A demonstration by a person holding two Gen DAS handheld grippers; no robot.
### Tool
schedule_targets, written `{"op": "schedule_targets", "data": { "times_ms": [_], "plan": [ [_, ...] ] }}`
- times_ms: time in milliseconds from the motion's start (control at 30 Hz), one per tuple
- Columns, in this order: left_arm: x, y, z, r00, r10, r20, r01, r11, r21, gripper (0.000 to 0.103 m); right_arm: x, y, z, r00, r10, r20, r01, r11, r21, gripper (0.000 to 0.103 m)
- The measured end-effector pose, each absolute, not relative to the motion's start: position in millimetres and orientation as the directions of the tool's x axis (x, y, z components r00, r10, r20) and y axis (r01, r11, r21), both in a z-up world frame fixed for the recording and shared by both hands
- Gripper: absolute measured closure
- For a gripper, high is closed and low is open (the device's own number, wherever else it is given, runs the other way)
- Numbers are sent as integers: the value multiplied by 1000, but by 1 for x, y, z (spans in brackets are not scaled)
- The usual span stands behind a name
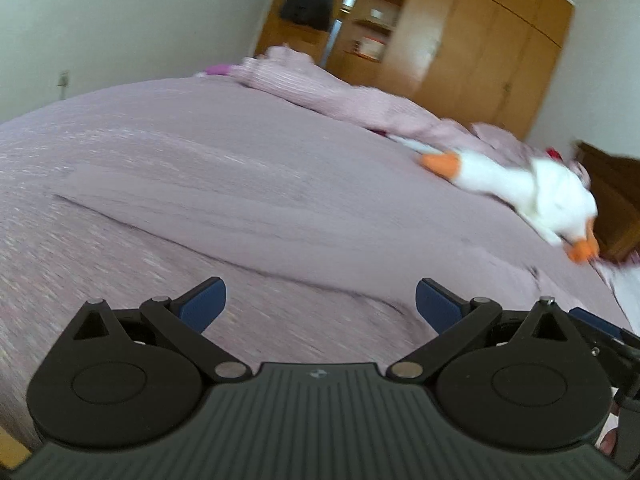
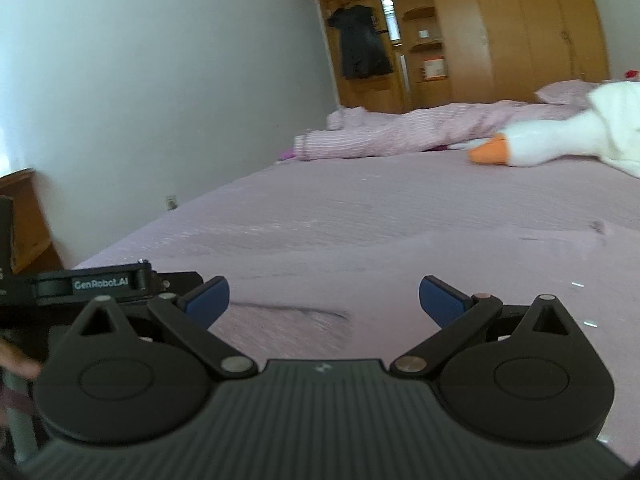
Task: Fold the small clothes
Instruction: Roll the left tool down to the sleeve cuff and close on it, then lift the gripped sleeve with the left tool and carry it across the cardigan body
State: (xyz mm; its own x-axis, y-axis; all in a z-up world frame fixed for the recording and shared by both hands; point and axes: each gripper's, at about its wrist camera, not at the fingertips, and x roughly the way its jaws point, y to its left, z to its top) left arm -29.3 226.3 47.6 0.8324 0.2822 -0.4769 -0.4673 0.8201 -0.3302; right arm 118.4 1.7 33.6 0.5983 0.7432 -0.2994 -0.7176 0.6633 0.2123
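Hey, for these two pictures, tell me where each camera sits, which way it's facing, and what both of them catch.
Left wrist view: sits on the left hand-held gripper, open and empty, tilted, looking across the lilac bedspread toward the white plush goose with orange beak; the right hand-held gripper's edge shows at right.
Right wrist view: sits on the right hand-held gripper, open and empty, facing the wooden wardrobe; the other gripper shows at left.
Shared: bedspread, goose, wardrobe, striped pink bedding.
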Motion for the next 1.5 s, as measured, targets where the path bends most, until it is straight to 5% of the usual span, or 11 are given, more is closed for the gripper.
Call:
{"op": "schedule_targets", "data": {
  "times_ms": [100, 233, 433, 533, 733, 1033, 1133, 1267, 1300, 1500],
  "plan": [
    [-39, 272, 45, 810, 320, -492, -527, 765, -369, 0, 120, 43, 39, 563, 772, -296, -743, 630, 228, 0],
    [-46, 337, 33, 771, 344, -535, -605, 659, -447, 0, 116, 73, 40, 507, 850, -142, -790, 524, 319, 0],
    [-41, 415, -1, 728, 361, -582, -673, 537, -509, 0, 114, 107, 40, 512, 848, -134, -764, 522, 379, 0],
    [-55, 444, -13, 777, 348, -524, -629, 417, -656, 0, 110, 114, 42, 512, 848, -140, -768, 524, 368, 0],
    [-58, 503, -26, 829, 370, -419, -543, 353, -762, 0, 121, 122, 38, 529, 834, -160, -762, 549, 343, 0],
    [-33, 494, -26, 769, 525, -364, -606, 419, -676, 0, 130, 115, 28, 565, 805, -179, -716, 587, 379, 0],
    [-36, 483, -30, 740, 582, -337, -620, 396, -678, 17, 129, 113, 24, 567, 804, -180, -716, 589, 375, 0],
    [-56, 487, -38, 691, 620, -372, -643, 291, -708, 64, 134, 112, 18, 572, 795, -201, -704, 601, 378, 0],
    [-60, 488, -39, 673, 623, -398, -660, 264, -703, 85, 133, 112, 17, 572, 794, -206, -698, 603, 386, 0],
    [-78, 480, -36, 653, 632, -418, -692, 274, -668, 93, 135, 116, 7, 564, 794, -227, -693, 605, 393, 0]
  ]
}}
